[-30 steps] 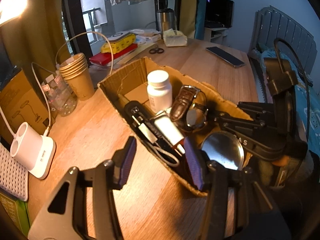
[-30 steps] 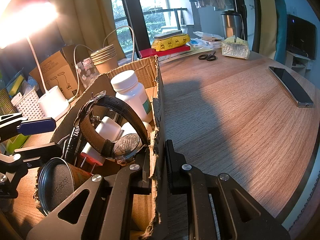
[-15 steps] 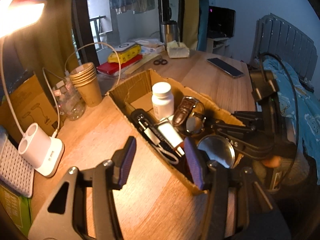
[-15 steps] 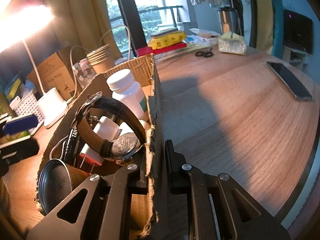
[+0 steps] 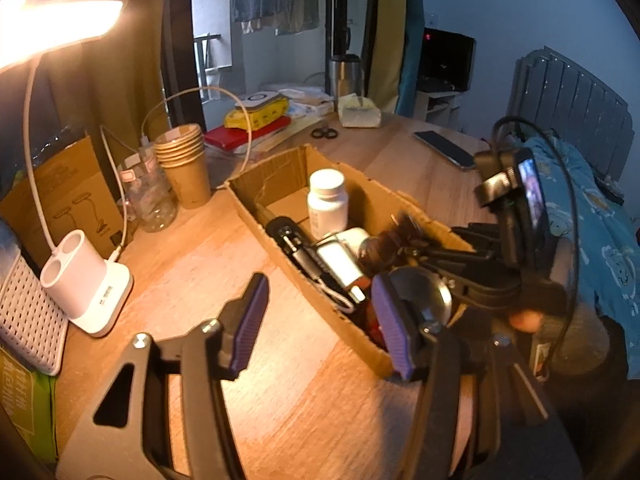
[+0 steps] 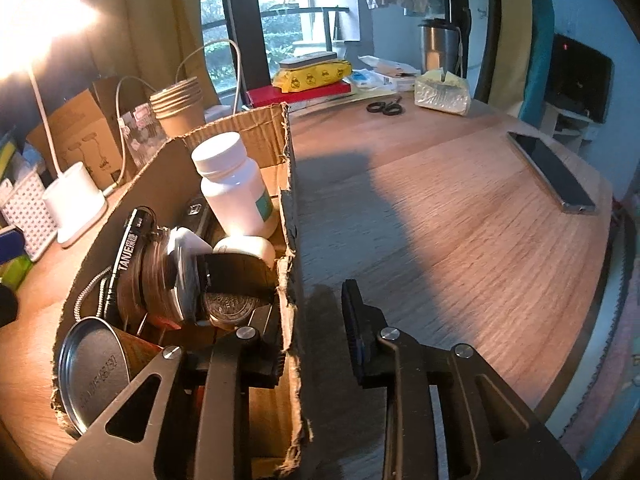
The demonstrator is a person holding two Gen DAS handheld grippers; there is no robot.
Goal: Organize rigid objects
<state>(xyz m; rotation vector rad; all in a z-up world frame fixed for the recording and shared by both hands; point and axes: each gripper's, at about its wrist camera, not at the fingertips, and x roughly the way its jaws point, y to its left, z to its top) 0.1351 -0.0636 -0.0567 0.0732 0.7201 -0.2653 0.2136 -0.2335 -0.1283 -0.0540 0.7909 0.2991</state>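
A torn cardboard box [image 6: 224, 148] sits on the wooden table [image 6: 460, 240], packed with rigid things: a white pill bottle [image 6: 236, 188] standing upright toward its far end, a round metal tin [image 6: 94, 368] tipped on its side at the near corner, a wristwatch [image 6: 230, 300] lying blurred against the right-hand wall, and a black tube [image 6: 130, 248] leaning among the clutter. The right gripper [image 6: 312, 324] straddles that right-hand wall: one finger is inside the box just beside the watch, the other outside over bare table, and the wall stands between them. Its jaws have just been opening, so a clear gap now shows on the outer side of the cardboard, and the pads no longer pinch it. In the left wrist view the left gripper [image 5: 320, 320] hangs over the table at the box's long near side, its purple-padded jaws roughly half apart and just opened further, with nothing gripped; the box wall and the tin [image 5: 420, 300] lie behind its right-hand finger, and the bottle [image 5: 327, 204] stands well beyond the fingertips.
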